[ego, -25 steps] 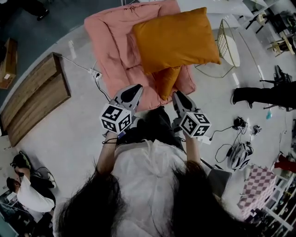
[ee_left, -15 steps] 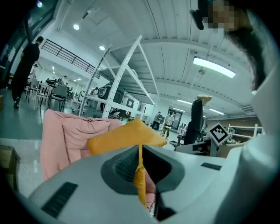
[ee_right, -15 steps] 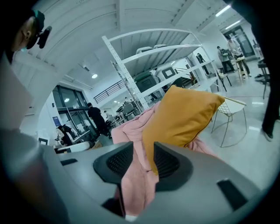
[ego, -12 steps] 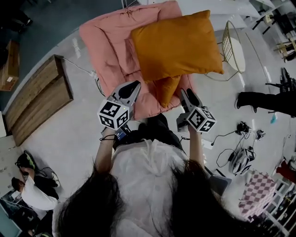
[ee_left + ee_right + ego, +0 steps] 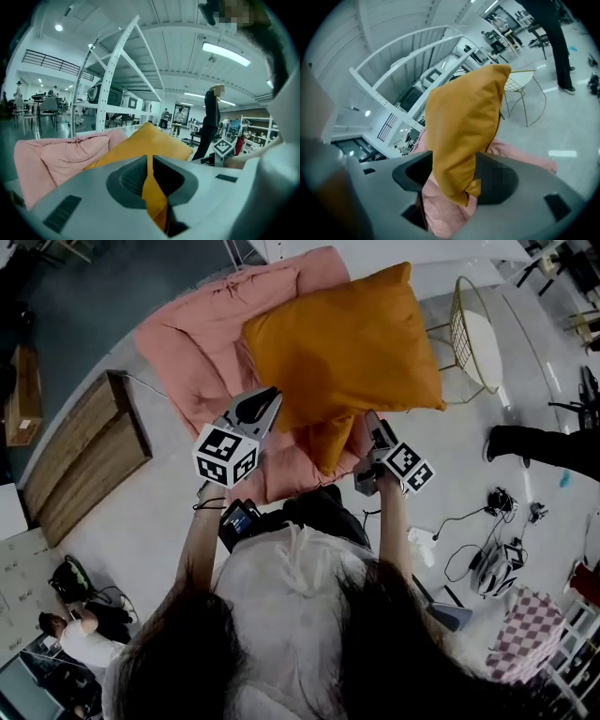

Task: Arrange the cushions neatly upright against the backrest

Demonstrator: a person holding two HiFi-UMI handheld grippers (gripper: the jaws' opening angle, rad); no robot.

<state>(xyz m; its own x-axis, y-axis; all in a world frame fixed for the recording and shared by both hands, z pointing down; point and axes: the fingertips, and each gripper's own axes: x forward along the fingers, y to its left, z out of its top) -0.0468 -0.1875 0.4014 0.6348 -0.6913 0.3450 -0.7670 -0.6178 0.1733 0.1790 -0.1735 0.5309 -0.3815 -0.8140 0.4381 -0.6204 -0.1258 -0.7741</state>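
Observation:
A large orange cushion (image 5: 347, 343) is held up over a pink padded sofa (image 5: 202, 329). My left gripper (image 5: 265, 401) is shut on a fold of the cushion's near left edge; in the left gripper view orange fabric (image 5: 152, 187) is pinched between the jaws of the left gripper (image 5: 150, 161). My right gripper (image 5: 373, 424) is at the cushion's near right corner. Its jaws have just been opening, and they stand wide in the right gripper view, where the cushion's corner (image 5: 461, 183) hangs between the jaws of the right gripper (image 5: 452, 173). A smaller orange part (image 5: 328, 442) hangs below; whether it is a second cushion I cannot tell.
A wire chair with a white seat (image 5: 473, 334) stands right of the sofa. A wooden board (image 5: 80, 446) lies on the floor at the left. A person's legs (image 5: 544, 442) and cables with gear (image 5: 492, 563) are at the right. Another person sits at the bottom left (image 5: 80, 629).
Both grippers have moved up the picture toward the sofa with the cushion. The right gripper has rolled, its marker cube turned, and its jaws have opened.

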